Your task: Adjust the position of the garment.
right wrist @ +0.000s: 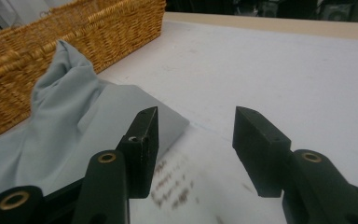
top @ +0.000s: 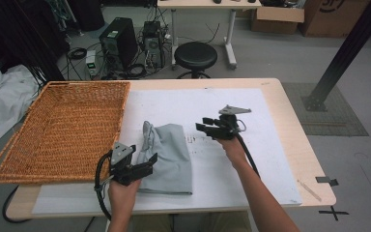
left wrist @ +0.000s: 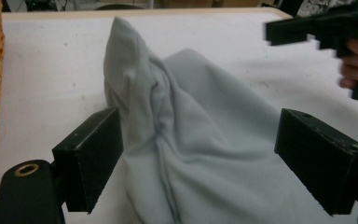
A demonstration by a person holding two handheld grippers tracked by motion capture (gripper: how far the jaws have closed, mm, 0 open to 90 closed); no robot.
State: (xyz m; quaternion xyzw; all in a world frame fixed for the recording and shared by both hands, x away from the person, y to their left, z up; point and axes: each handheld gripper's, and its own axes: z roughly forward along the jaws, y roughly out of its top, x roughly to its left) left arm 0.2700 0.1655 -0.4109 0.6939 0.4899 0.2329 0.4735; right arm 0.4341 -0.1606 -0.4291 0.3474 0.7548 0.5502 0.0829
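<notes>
**Grey cloth between spread jaws, basket at the left**

At the bottom centre of the high view, the left gripper (top: 142, 166) is held low over the near left edge of a grey cloth (top: 170, 154). Its jaws are seen wide apart in the left gripper view, one on each side of the cloth (left wrist: 200, 154), and nothing is clamped between them. The cloth is pale grey, soft and matte, folded into a rough rectangle that lies flat at its near end. A bunched ridge runs along its left side and rises to a crumpled peak at the far end, where the fabric stands up in a point. It rests on a white sheet (top: 251, 111) that covers most of the table (top: 290, 121), left of centre in the high view.

Farther up and to the right, the right gripper (top: 211, 128) is held above the sheet, apart from the cloth. Its jaws are also spread and empty in the right gripper view (right wrist: 196, 140). Faint dark markings (right wrist: 172, 184) are printed or smeared on the sheet below them, too blurred to be read.

A wicker basket (top: 63, 128) occupies the left of the high view, just beside the cloth's far peak.
</notes>
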